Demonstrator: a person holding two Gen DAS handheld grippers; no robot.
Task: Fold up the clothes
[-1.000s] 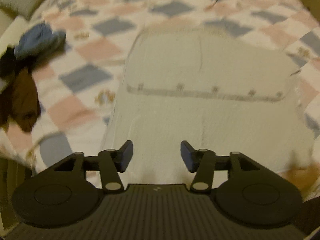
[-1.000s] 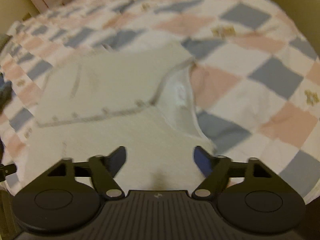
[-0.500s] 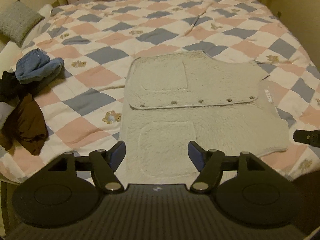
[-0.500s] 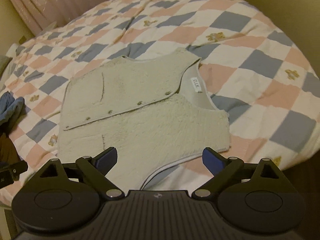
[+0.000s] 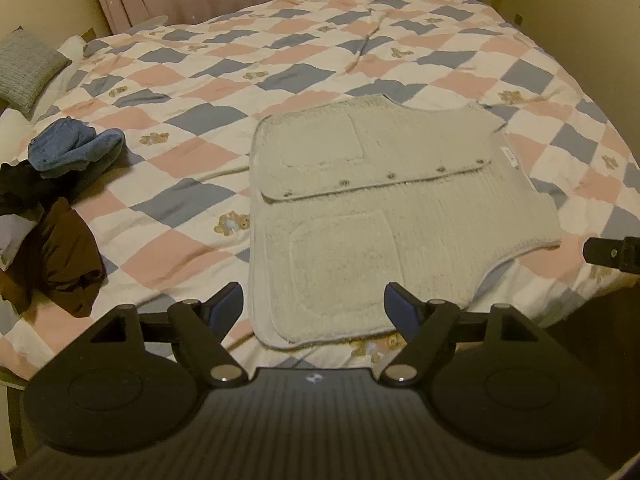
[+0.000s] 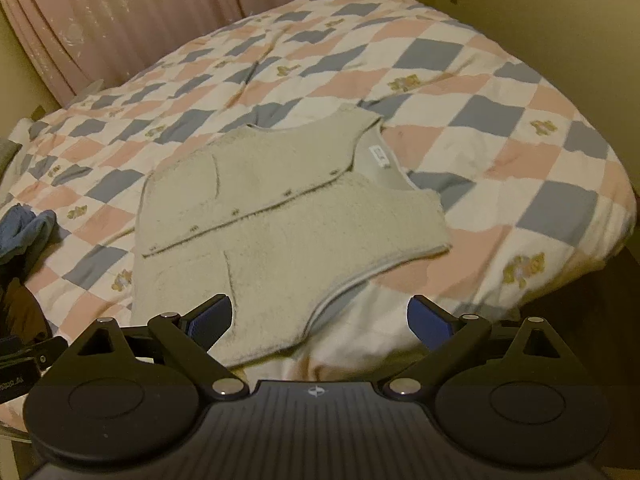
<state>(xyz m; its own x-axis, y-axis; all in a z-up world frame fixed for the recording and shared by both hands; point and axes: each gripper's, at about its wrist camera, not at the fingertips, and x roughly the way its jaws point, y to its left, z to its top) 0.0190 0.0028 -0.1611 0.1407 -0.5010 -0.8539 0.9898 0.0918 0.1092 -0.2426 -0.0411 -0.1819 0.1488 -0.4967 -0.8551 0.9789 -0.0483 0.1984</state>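
A cream fleece vest (image 5: pixel 384 208) lies flat on the checked quilt (image 5: pixel 224 92), snapped shut, collar to the right. In the right wrist view the same vest (image 6: pixel 280 216) spreads toward the bed's near edge. My left gripper (image 5: pixel 314 306) hovers open above the vest's hem end, holding nothing. My right gripper (image 6: pixel 320 318) is open too, raised over the vest's lower armhole edge, empty. The tip of the right gripper (image 5: pixel 612 254) shows at the right border of the left wrist view.
A blue denim garment (image 5: pixel 74 148) and a dark brown and black heap (image 5: pixel 52 252) lie at the bed's left side. A grey pillow (image 5: pixel 24 66) rests far left. Pink curtains (image 6: pixel 120 20) hang behind the bed; a wall (image 6: pixel 560 12) runs along the right.
Both grippers have pulled back and up from the vest, so the whole garment and bed now show. Both sets of fingers have spread wider. The vest lies unmoved.
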